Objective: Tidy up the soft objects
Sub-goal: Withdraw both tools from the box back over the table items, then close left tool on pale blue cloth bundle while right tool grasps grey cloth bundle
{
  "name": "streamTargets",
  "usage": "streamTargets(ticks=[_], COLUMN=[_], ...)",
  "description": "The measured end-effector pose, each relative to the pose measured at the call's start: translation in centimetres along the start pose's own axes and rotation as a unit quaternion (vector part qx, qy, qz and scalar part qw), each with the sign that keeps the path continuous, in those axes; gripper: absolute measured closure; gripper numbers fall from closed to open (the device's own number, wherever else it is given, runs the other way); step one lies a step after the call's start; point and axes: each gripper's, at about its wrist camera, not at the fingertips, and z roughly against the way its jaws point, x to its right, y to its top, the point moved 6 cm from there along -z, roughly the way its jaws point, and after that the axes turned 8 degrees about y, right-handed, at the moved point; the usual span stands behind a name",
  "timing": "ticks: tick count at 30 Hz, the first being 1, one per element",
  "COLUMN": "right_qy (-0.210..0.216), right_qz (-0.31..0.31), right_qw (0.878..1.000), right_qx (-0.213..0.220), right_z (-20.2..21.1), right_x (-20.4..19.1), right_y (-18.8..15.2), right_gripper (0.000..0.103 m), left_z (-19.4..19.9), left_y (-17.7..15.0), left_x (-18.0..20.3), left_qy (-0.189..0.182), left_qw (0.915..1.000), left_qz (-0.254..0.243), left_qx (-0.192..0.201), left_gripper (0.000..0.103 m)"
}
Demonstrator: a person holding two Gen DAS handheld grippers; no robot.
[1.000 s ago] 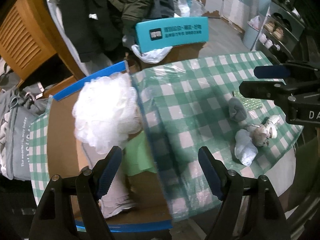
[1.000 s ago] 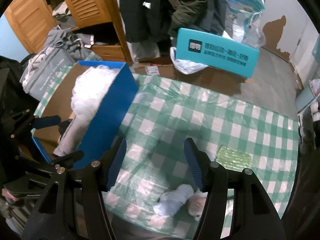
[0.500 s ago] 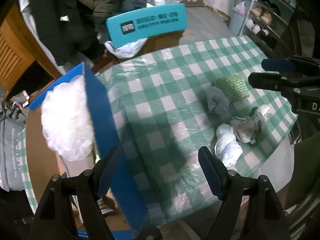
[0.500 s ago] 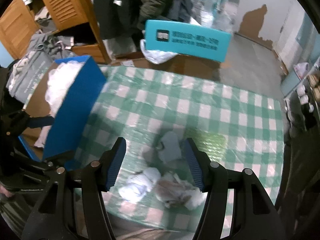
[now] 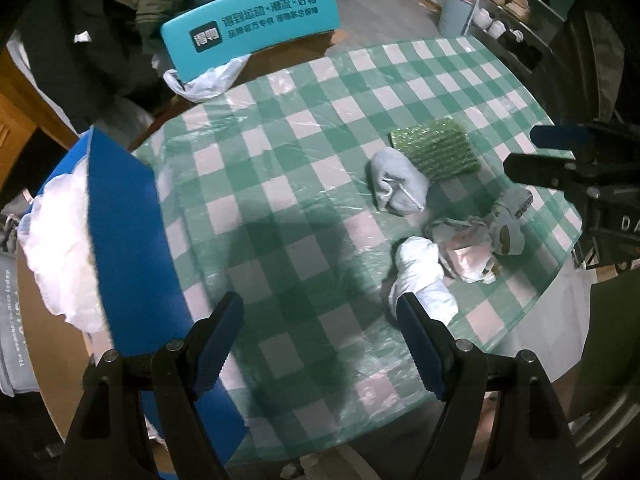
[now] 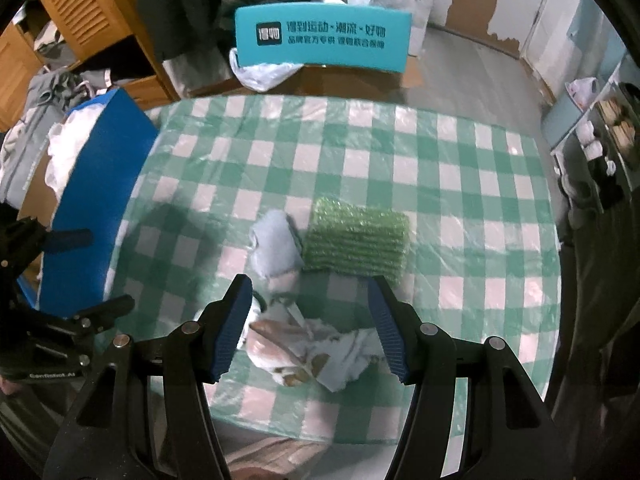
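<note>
Soft things lie on the green-checked table: a green scrub pad, a grey rolled cloth, a white rolled cloth and a patterned crumpled cloth. A blue box at the left holds a white mesh puff. My left gripper is open and empty, above the table's near edge, beside the white roll. My right gripper is open, above the patterned cloth, with the green pad and grey roll just beyond.
A teal sign board stands behind the table with a white plastic bag under it. Dark coats hang at the back. A shoe rack stands at the right. Grey bags lie left of the box.
Both grippers have swung right, from the blue box toward the pile of cloths. The right gripper has come down closer over the patterned cloth. Both stay open.
</note>
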Motion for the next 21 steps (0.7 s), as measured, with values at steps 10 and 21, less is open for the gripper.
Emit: streamTargets(ticks=[10,21], right_qy=[0.006,0.012], right_qz=[-0.005,-0.001], right_qw=[1.0,0.999], right_qx=[-0.022,-0.051], right_z=[-1.3,-3.3], right_x=[1.5,2.2], right_y=[-2.2,-4.0], right_gripper=[0.043,0.043], left_z=[-1.2,-3.7], left_y=[0.0,-0.2], left_x=[2.8,5.7], left_qy=[-0.007,-0.005], left_qw=[0.9998,0.9988], left_qz=[-0.012,-0.028], left_qx=[-0.016,-0.04], left_gripper=[0.023,0.02])
